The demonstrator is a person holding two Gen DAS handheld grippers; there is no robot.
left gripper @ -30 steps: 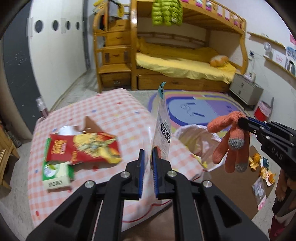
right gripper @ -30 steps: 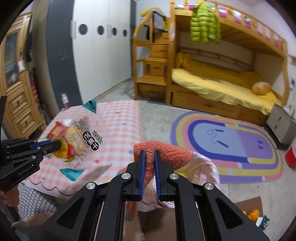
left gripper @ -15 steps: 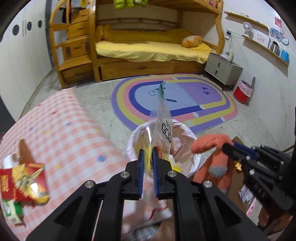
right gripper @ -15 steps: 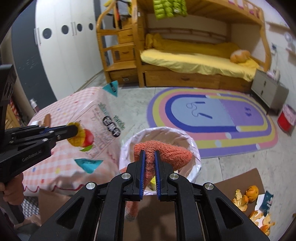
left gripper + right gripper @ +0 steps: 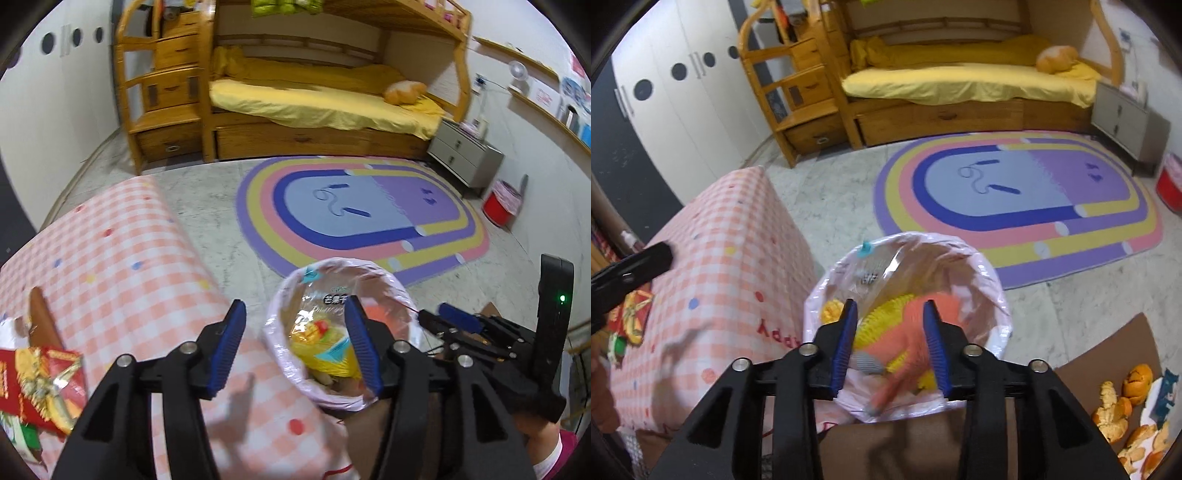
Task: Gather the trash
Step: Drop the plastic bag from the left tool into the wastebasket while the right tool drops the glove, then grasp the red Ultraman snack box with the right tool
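The orange glove (image 5: 908, 332) and clear snack bag (image 5: 325, 325) lie inside the lined trash bin (image 5: 997, 291), just right of the checked table (image 5: 122, 280). Above it, the left gripper (image 5: 295, 343) and right gripper (image 5: 890, 339) both hold their jaws spread apart with nothing clamped. Orange peels (image 5: 1123, 417) lie on the floor, near right.

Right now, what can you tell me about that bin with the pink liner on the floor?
The bin is round, lined with a thin, crinkly pale-pink plastic bag folded over its rim. It stands upright on the grey floor, close against the checked tablecloth, near the rainbow rug. Inside lie a clear snack bag, an orange glove and something yellow. Both tongs, left and right, hang open above it, touching nothing.
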